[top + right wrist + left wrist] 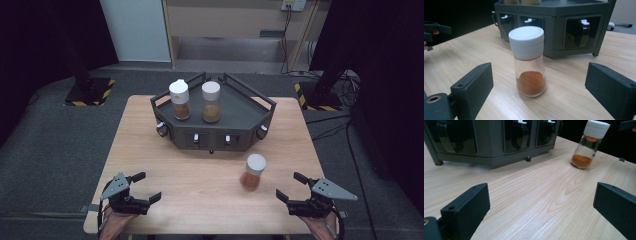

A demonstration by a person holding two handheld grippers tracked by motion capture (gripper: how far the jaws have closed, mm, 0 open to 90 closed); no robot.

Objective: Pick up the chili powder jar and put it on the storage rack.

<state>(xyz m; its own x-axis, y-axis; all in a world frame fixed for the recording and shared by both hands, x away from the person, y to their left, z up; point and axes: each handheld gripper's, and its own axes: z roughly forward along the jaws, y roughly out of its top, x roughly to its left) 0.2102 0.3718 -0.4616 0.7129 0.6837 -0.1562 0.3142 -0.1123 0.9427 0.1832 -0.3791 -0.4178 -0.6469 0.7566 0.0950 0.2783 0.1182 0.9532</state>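
Three spice jars: two on rack (240, 112) at 12 o'clock, one (252, 171) on bench (200, 195); both tools, left (142, 187) & right (290, 186), jaws apart, empty.

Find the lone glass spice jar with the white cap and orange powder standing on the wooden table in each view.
High view: the glass spice jar stands right of centre, in front of the dark grey rack.
Left gripper view: upper right, beyond the open jaws.
Right gripper view: centre, between the open jaws.
Shared landmark: the rack behind it.
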